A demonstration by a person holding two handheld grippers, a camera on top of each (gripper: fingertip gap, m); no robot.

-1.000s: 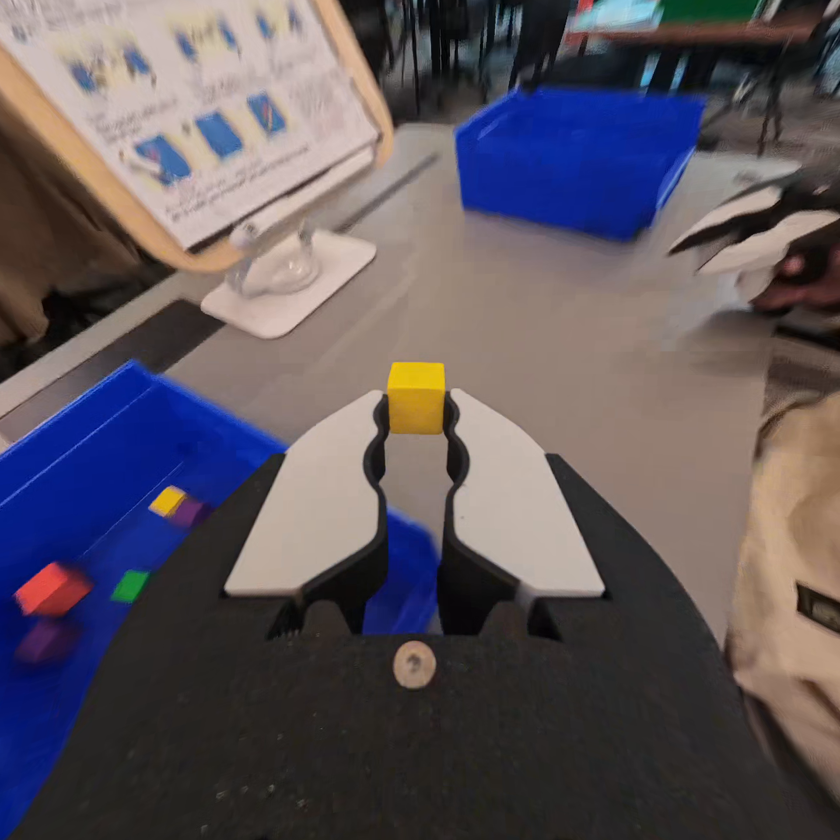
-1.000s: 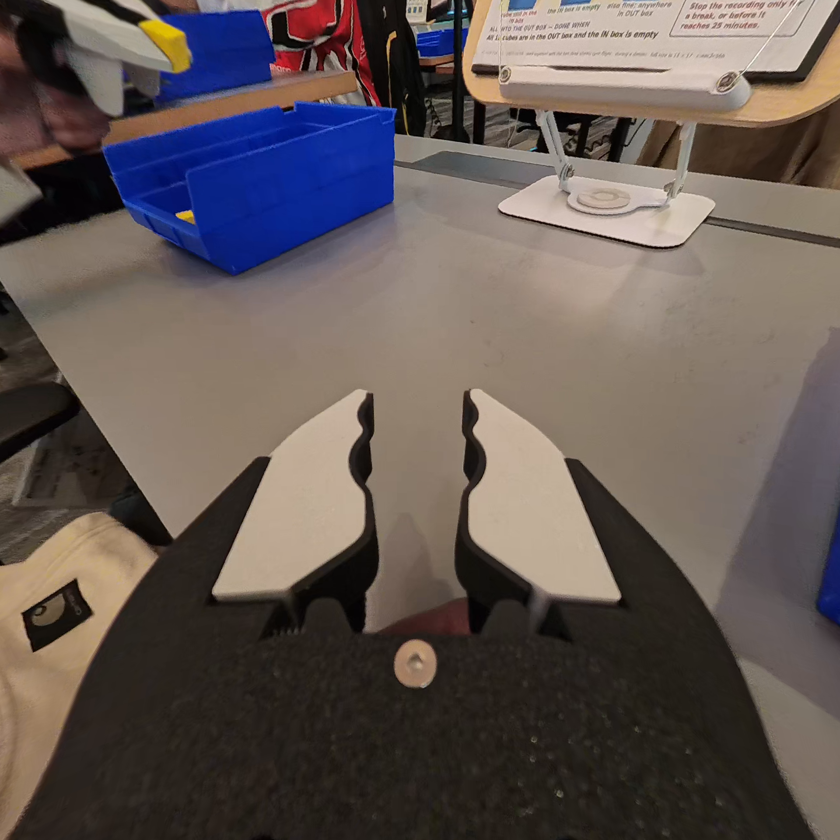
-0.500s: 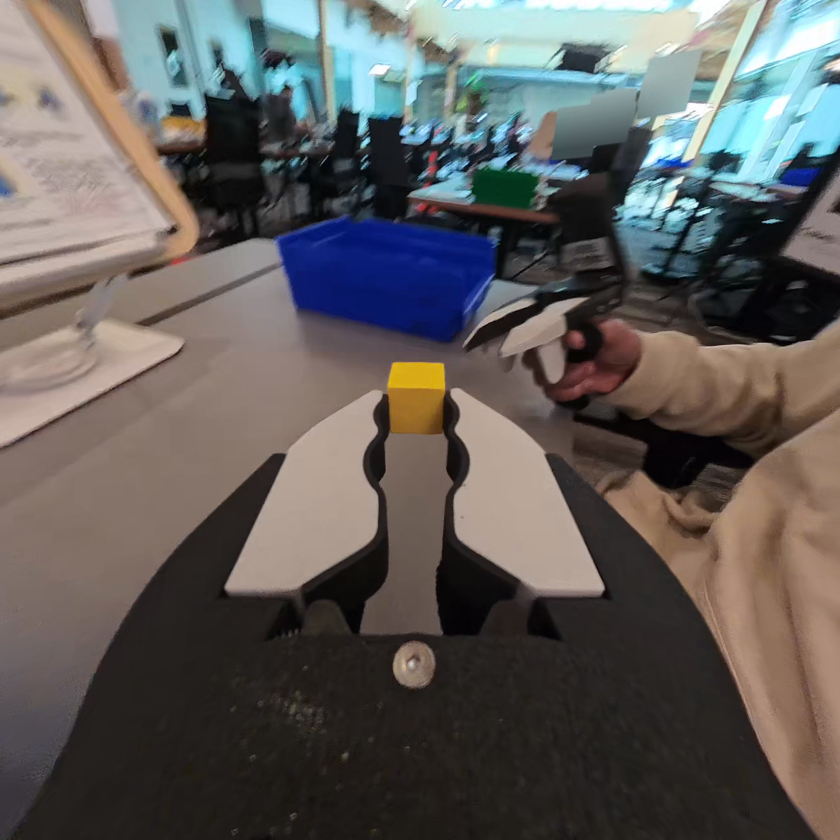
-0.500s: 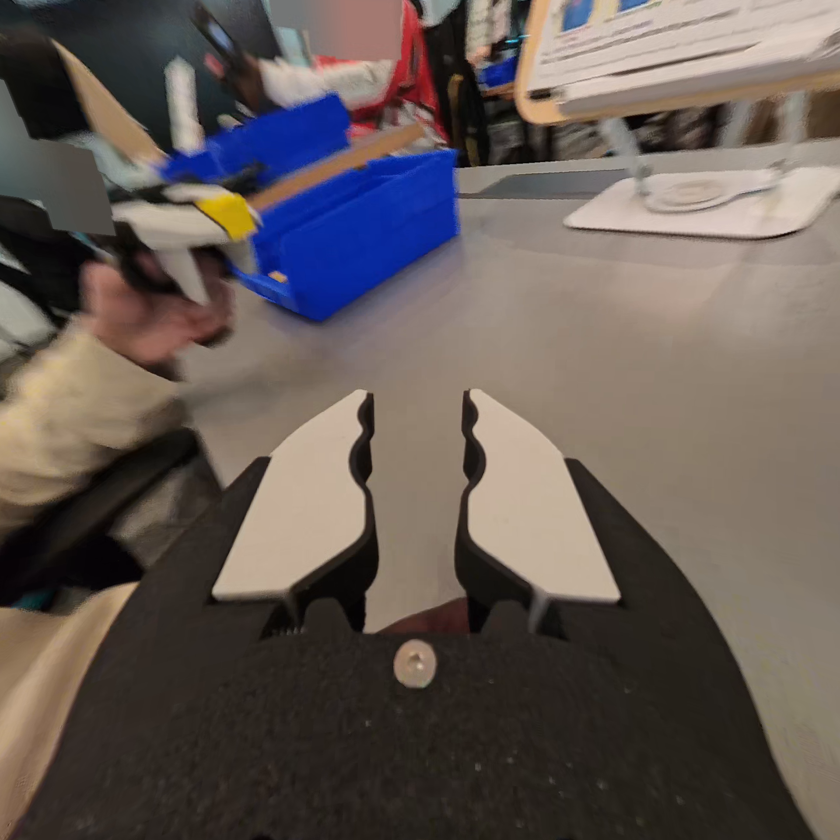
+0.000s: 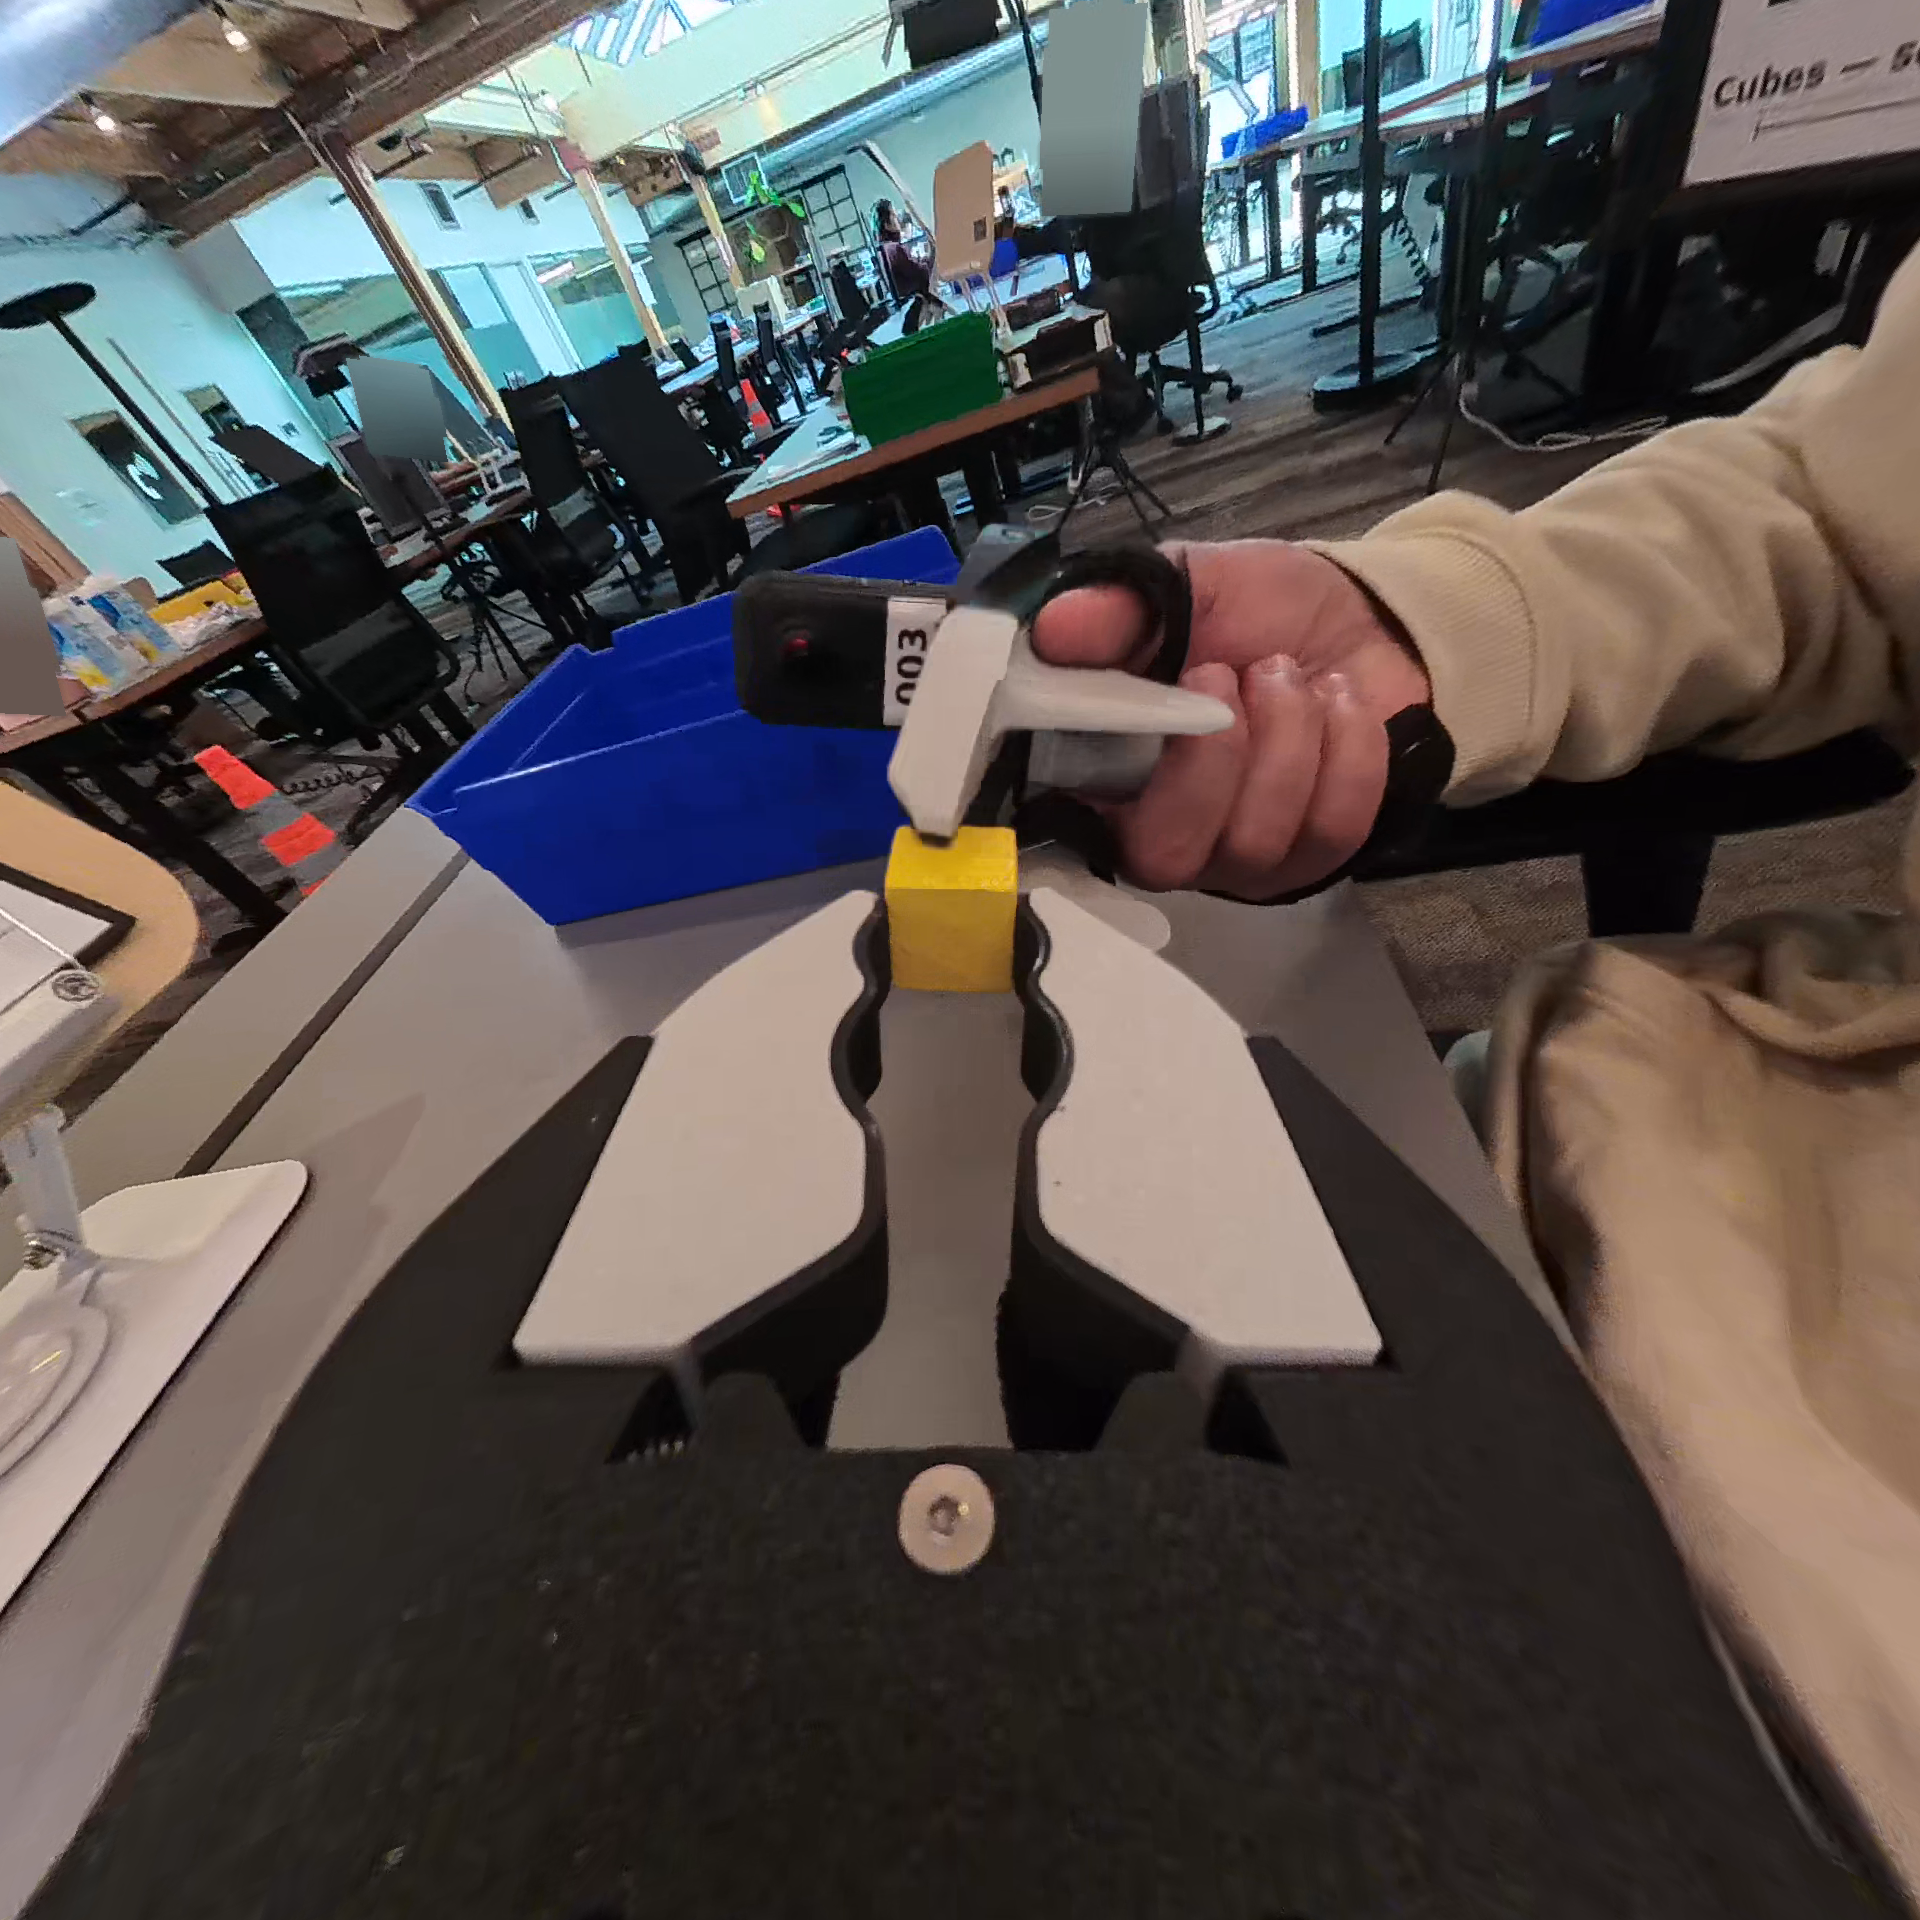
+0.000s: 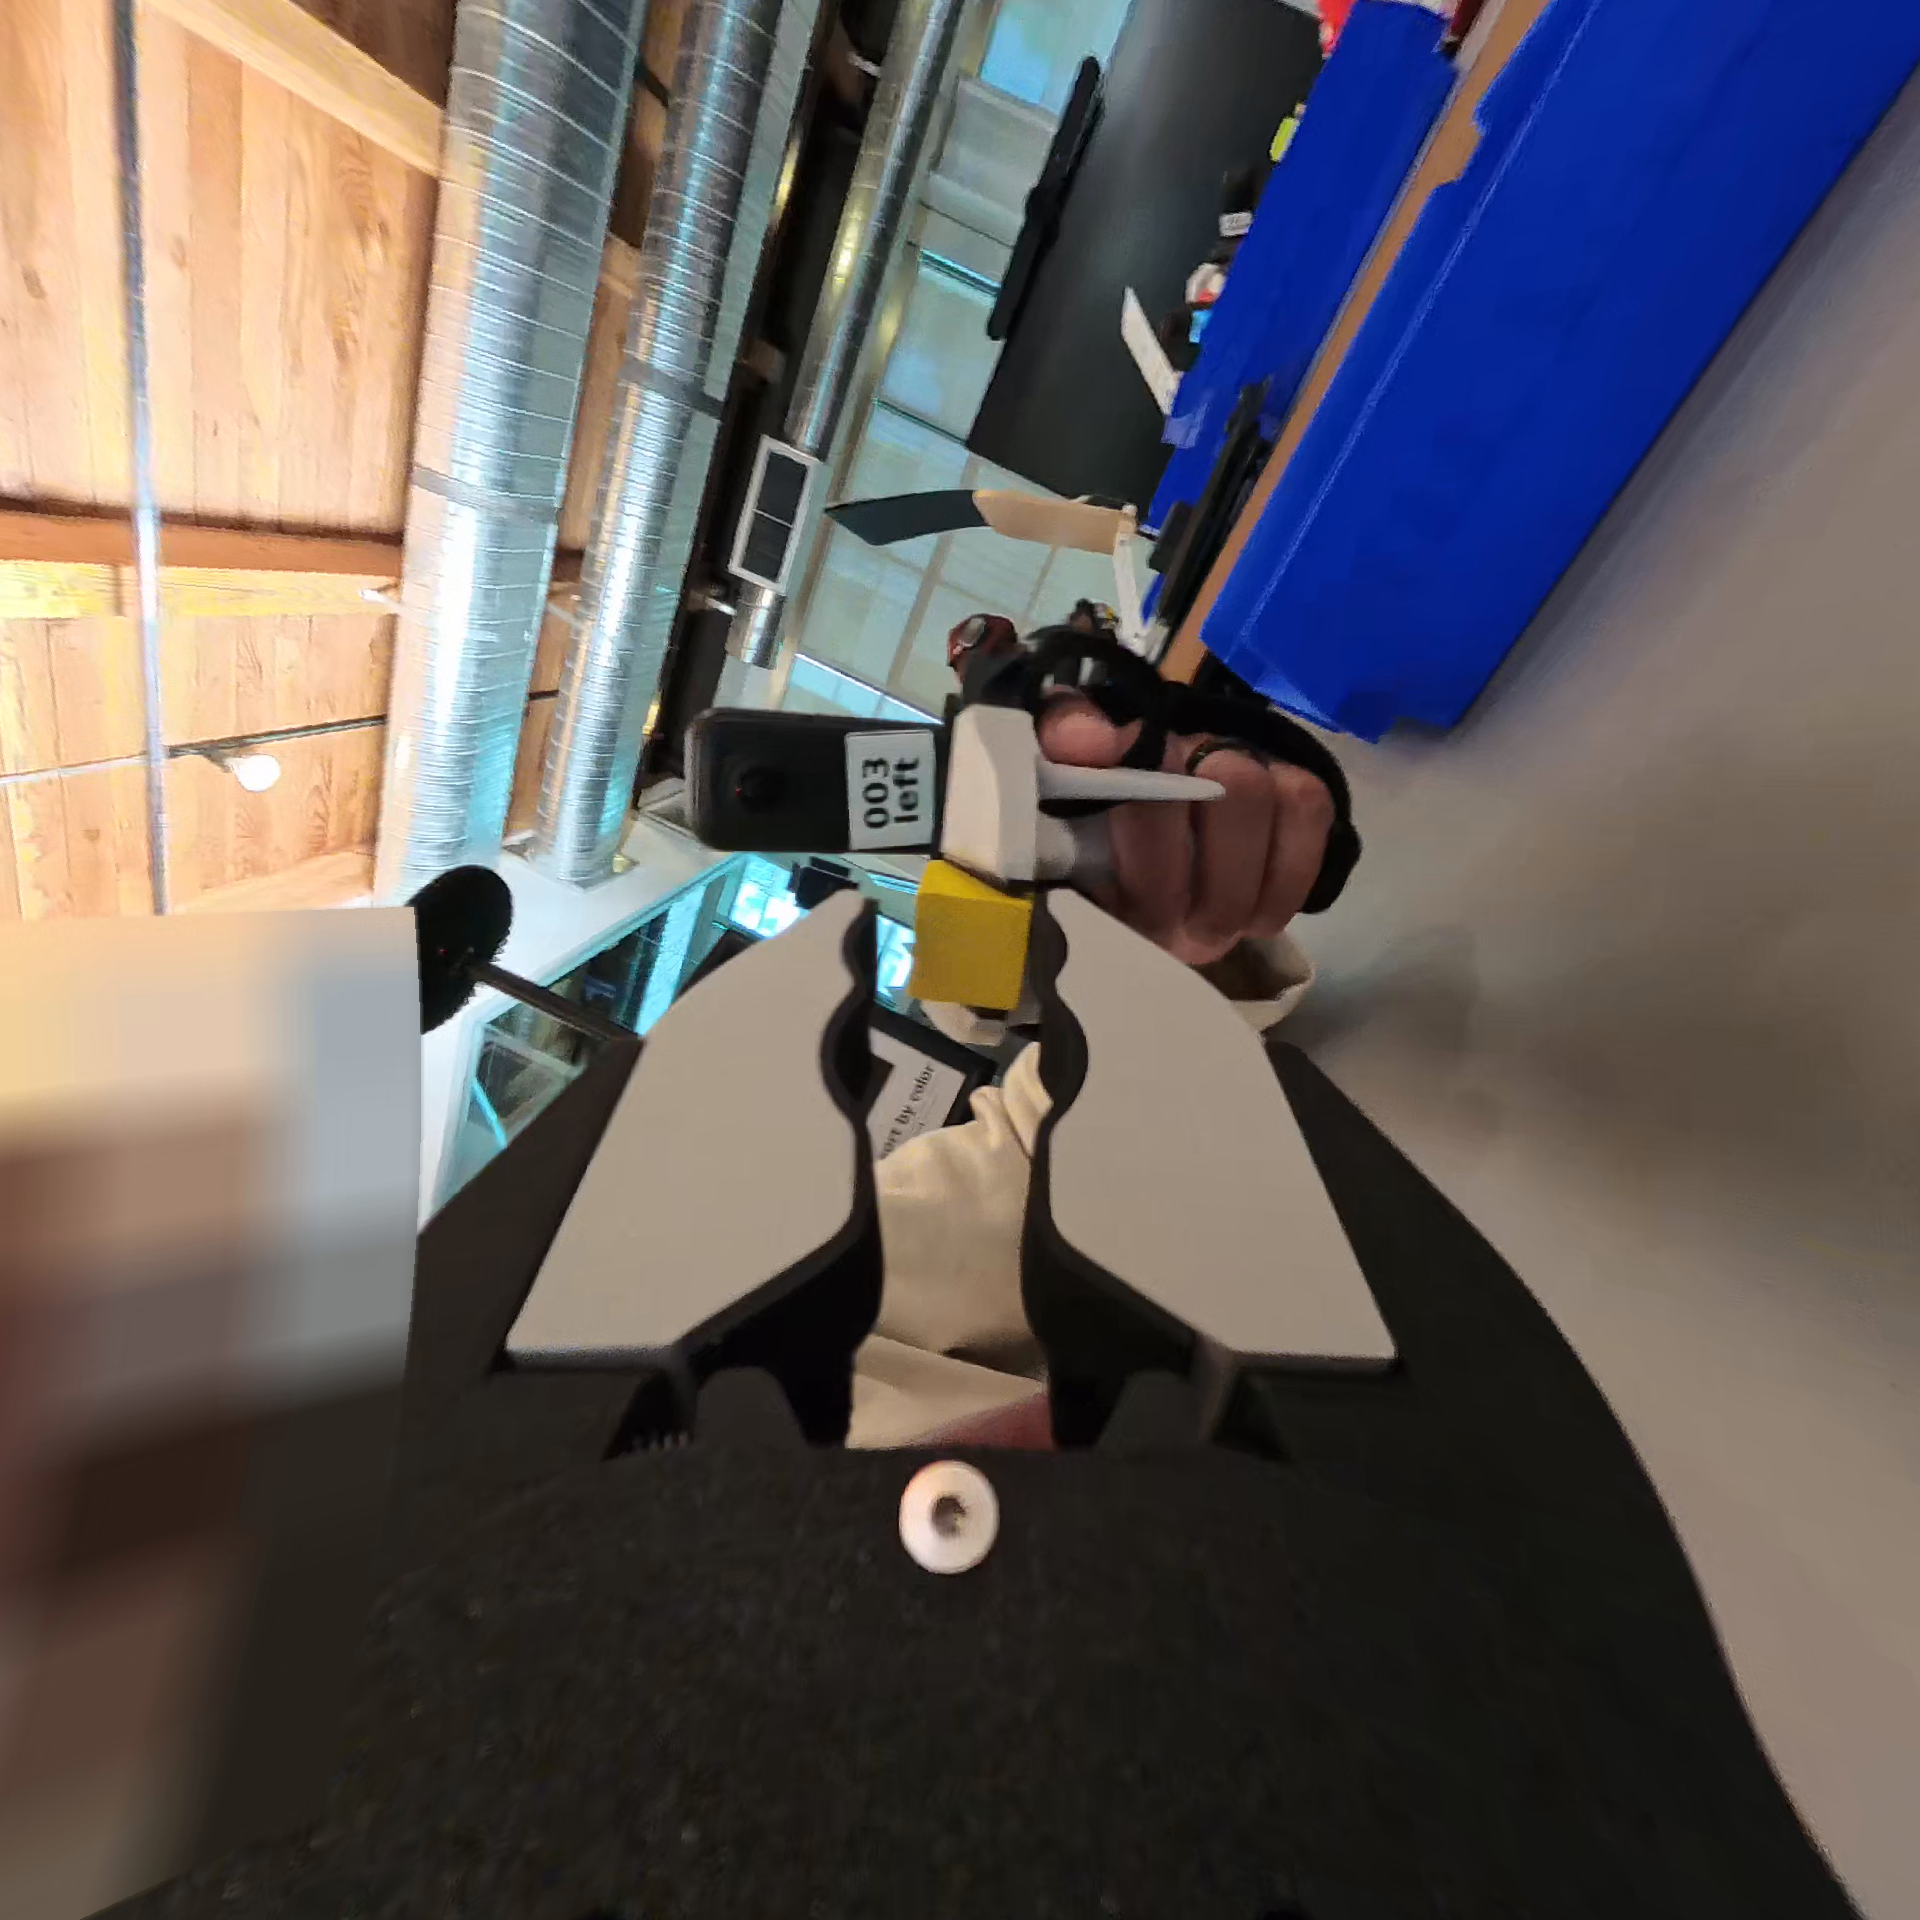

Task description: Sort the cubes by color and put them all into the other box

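Observation:
My left gripper (image 5: 951, 920) is shut on a yellow cube (image 5: 951, 935), held at the fingertips above the grey table (image 5: 499, 1018). My right gripper (image 6: 951, 925) is rolled on its side, open, and its fingers straddle the same yellow cube (image 6: 966, 961). In the left wrist view the right gripper (image 5: 1013, 868) sits right in front, with one white finger (image 5: 935, 758) touching the cube's top. In the right wrist view the left gripper (image 6: 977, 925) faces me head-on. A blue box (image 5: 644, 790) stands just behind the cube.
A blue box (image 6: 1558, 416) also shows on the table in the rolled right wrist view. A white stand base (image 5: 156, 1247) sits at the left. The person's beige sleeve (image 5: 1662, 582) and body fill the right side, past the table's right edge. My two grippers' fingertips are within a few centimetres of each other.
The left gripper carried the yellow cube away from the box of mixed cubes and swung right. The right gripper rolled on its side and closed in around the cube.

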